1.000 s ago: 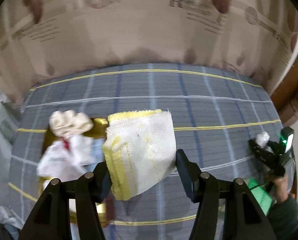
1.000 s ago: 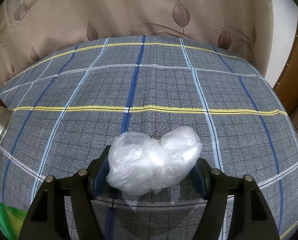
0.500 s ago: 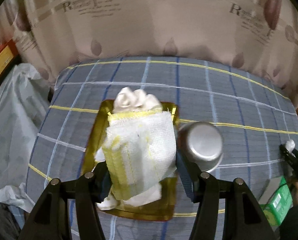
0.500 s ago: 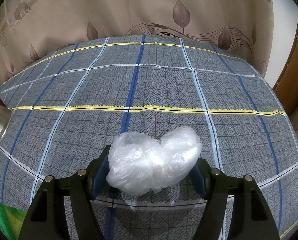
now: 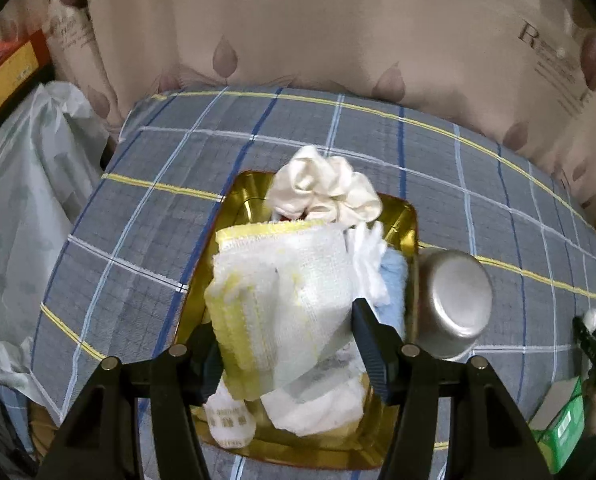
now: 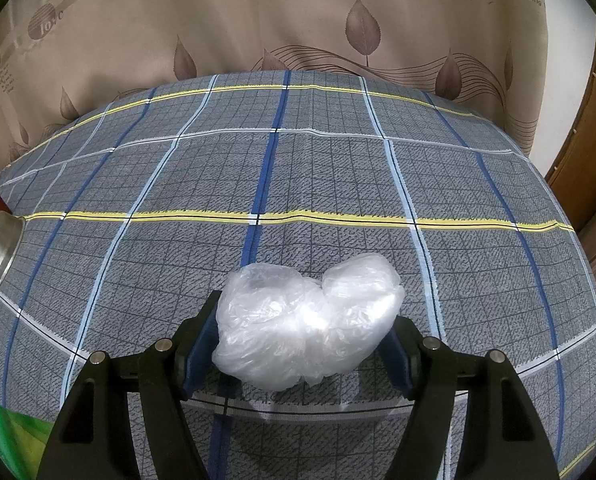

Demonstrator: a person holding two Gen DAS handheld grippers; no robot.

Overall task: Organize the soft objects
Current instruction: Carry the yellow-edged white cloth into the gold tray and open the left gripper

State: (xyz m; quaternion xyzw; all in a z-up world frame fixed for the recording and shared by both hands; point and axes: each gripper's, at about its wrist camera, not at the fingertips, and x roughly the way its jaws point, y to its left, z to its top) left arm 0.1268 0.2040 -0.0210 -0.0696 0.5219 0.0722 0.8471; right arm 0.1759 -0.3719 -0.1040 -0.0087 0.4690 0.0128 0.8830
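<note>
Left gripper (image 5: 286, 332) clamped on the folded yellow-white towel (image 5: 282, 292), hanging right over the gold tray (image 5: 411, 224) so basically straight down to drop, right gripper (image 6: 301, 344) squeezing the plastic bag (image 6: 309, 320) well off to the side

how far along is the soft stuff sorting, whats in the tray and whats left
Done: the gold tray already holds a cream cloth, a light blue cloth and other white pieces. In hand: the left claw holds a yellow-and-white towel above the tray, not yet released. Left: the right claw holds a crumpled plastic bag over the plaid cloth, away from the tray.
</note>
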